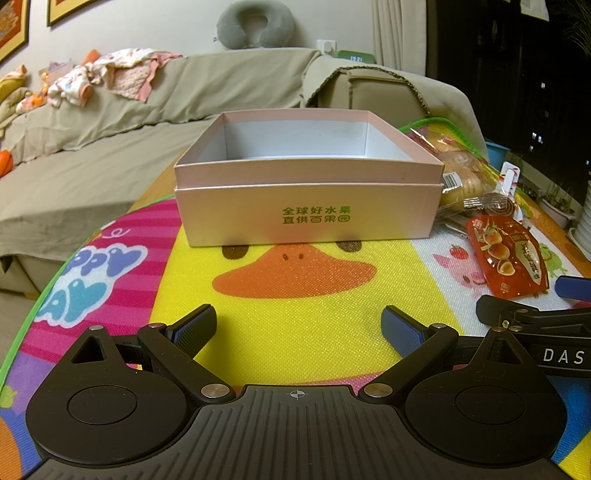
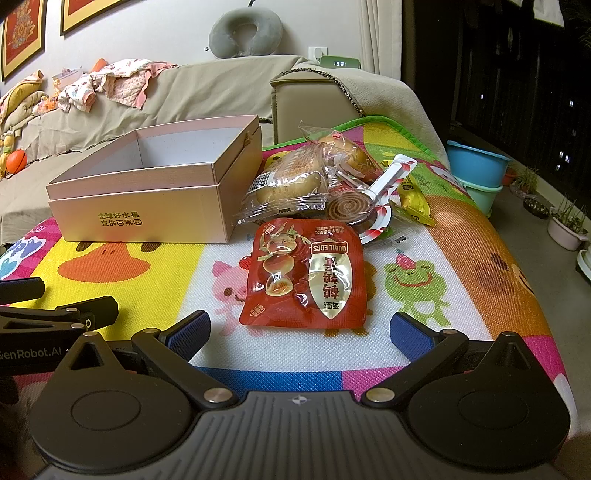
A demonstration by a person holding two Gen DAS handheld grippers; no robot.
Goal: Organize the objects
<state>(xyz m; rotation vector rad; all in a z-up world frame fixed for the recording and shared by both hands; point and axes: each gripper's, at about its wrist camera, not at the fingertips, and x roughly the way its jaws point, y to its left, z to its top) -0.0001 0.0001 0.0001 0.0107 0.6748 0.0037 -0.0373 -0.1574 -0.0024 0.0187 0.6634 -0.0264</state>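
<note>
An empty pink box (image 1: 306, 206) (image 2: 147, 206) stands open on the colourful play mat (image 1: 295, 302). Right of it lies a pile of snacks: a red quail egg packet (image 2: 304, 273) (image 1: 506, 254), wrapped bread (image 2: 288, 184) (image 1: 461, 177), a brown coil in a white and red pack (image 2: 351, 208), and a yellow packet (image 2: 413, 199). My left gripper (image 1: 299, 328) is open and empty, in front of the box. My right gripper (image 2: 301, 332) is open and empty, just short of the red packet.
A beige sofa (image 1: 92, 129) with clothes (image 1: 110, 77) and a grey neck pillow (image 1: 255, 22) stands behind the mat. Blue tubs (image 2: 476, 173) and plant pots (image 2: 565, 225) sit on the floor at the right. The right gripper's body shows at the left wrist view's right edge (image 1: 535, 317).
</note>
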